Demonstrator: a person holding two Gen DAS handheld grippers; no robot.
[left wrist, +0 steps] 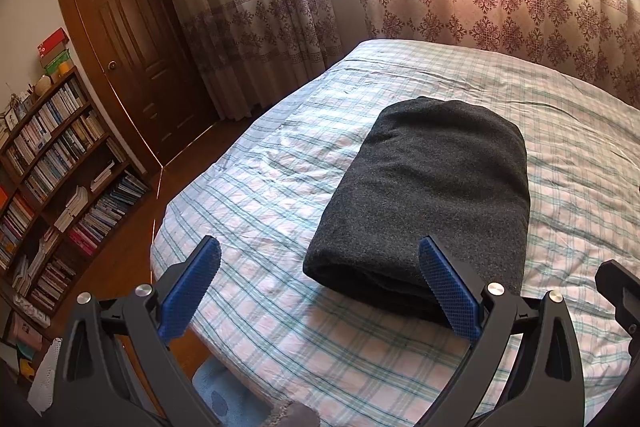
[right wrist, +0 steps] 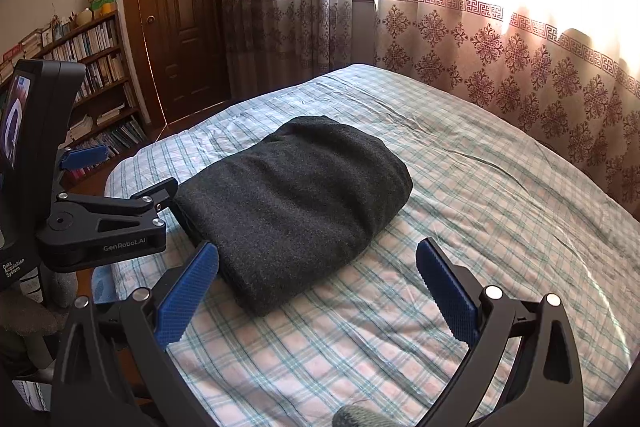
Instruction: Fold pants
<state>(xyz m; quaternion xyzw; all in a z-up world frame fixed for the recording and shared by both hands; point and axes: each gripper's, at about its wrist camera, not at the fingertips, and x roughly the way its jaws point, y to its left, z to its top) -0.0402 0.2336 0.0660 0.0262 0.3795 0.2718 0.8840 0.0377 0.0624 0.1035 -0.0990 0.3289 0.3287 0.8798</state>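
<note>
**Pants look folded; both tongs off the cloth**

Pants (left wrist: 424, 203) lie as one compact dark grey bundle on the bed (left wrist: 280, 307), near its foot end and well in from the curtain side. From my seat the fold reads as finished or very close to it: the bundle is thick, several layers show at the near edge, the top is smooth, and no leg or waistband trails out anywhere I can see. The far side of the bundle is hidden from both views, so I can't rule out a loose flap there.

My left tongs (left wrist: 320, 287) are spread wide and grasp nothing; the bundle's near corner shows between the blue pads, but neither pad appears to press it. My right tongs (right wrist: 316, 287) are likewise spread and bare, hovering over the checked sheet just beside the bundle's right edge.

What I judge is left: at most a tidy or a squaring of the edges, then pulling both tongs clear.

Containers: none on the bed. The only holder in sight is the bookshelf (left wrist: 60, 167) by the door, packed with books and with boxes on top.
</note>
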